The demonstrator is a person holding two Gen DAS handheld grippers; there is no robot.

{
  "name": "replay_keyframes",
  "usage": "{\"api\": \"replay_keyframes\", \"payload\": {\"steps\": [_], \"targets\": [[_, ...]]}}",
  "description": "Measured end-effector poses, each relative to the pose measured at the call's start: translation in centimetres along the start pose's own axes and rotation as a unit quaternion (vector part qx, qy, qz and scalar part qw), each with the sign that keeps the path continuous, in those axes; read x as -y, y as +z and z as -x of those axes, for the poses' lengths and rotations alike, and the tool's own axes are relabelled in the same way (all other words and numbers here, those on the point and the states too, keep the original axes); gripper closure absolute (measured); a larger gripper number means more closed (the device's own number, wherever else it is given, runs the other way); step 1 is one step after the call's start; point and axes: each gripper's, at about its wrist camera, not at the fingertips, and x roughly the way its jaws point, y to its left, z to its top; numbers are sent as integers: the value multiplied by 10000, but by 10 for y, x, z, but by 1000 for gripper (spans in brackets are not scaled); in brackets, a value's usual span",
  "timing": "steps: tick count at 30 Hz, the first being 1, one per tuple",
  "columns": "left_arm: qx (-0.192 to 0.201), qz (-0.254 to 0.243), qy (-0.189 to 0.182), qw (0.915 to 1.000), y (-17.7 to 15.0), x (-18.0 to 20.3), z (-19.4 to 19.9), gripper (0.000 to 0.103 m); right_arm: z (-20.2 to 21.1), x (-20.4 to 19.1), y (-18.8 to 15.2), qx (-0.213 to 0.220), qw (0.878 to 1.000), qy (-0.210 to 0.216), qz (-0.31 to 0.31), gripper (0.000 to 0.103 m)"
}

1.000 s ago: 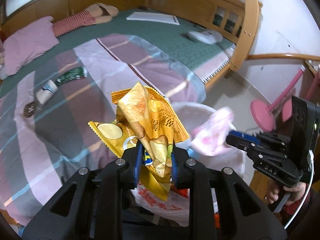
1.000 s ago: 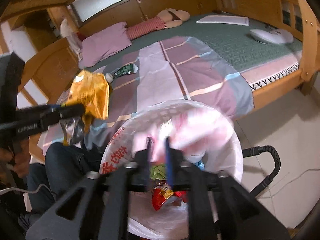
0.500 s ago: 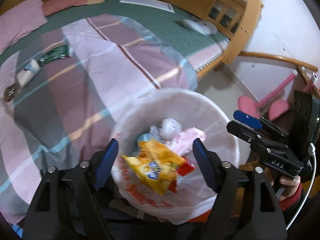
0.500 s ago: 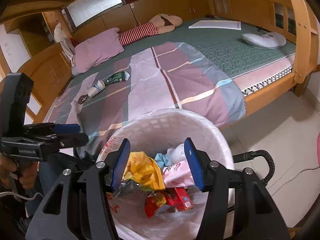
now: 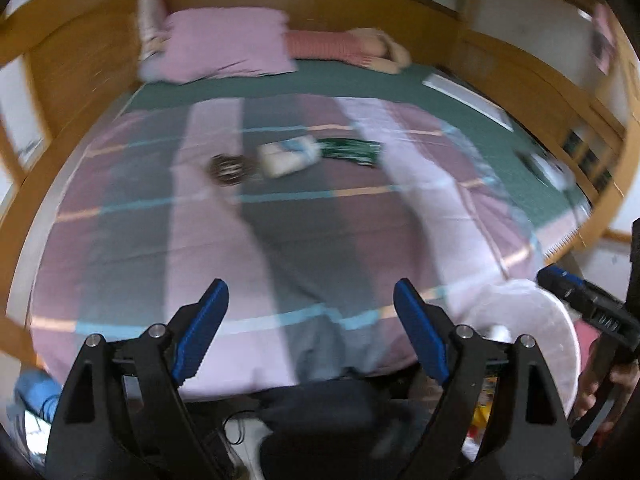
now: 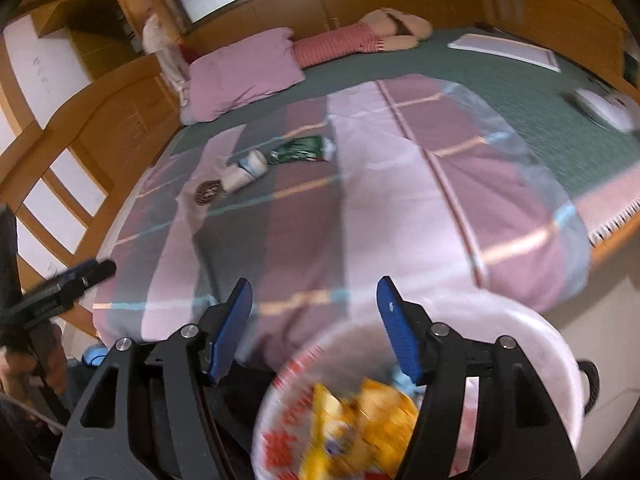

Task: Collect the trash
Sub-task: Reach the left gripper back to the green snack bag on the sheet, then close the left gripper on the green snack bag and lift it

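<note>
Three pieces of trash lie in a row on the striped bedspread: a green wrapper (image 5: 352,151) (image 6: 301,149), a white cup (image 5: 289,159) (image 6: 245,169) and a round brown lid (image 5: 228,168) (image 6: 207,192). My left gripper (image 5: 310,328) is open and empty, low over the near edge of the bed. My right gripper (image 6: 314,328) is open and empty above the white-lined trash bin (image 6: 532,344), which holds a yellow chip bag (image 6: 360,420). The bin's rim shows in the left wrist view (image 5: 560,332).
A pink pillow (image 6: 240,76) and a striped doll (image 6: 352,38) lie at the head of the bed. A white board (image 6: 504,50) and a white device (image 6: 604,110) sit on the green mat. Wooden bed frame surrounds the mattress.
Both grippers let go of their trash into the bin, opened, then swung up from the bin toward the bed. The chip bag and pink wrapper now lie in the bin.
</note>
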Motion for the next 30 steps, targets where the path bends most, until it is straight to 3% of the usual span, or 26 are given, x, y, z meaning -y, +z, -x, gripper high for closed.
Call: {"api": "replay_keyframes", "payload": {"steps": [6,10,12,19,26,30], "targets": [[-116,403,159,9990,-2,-46,-17,18,-28,-36,13,-83,9996,149,222,39],[-201,388,236,9988,0,-61,-30,17,-48,-49,12,-286,9991,135,266,38],[-235,372,276,9987,1,-65,-36,11,-56,-52,12,-374,9989,101,246,38],[-333,313,200,9988,11,-74,-51,11,-70,-54,18,-451,9988,16,210,38],[124,-531,233,9982,92,-67,-70,6,-73,-44,19,-466,9989,-6,53,38],[213,-756,-71,9969,150,-36,-113,4,-74,-31,17,-522,9985,-87,-136,38]]}}
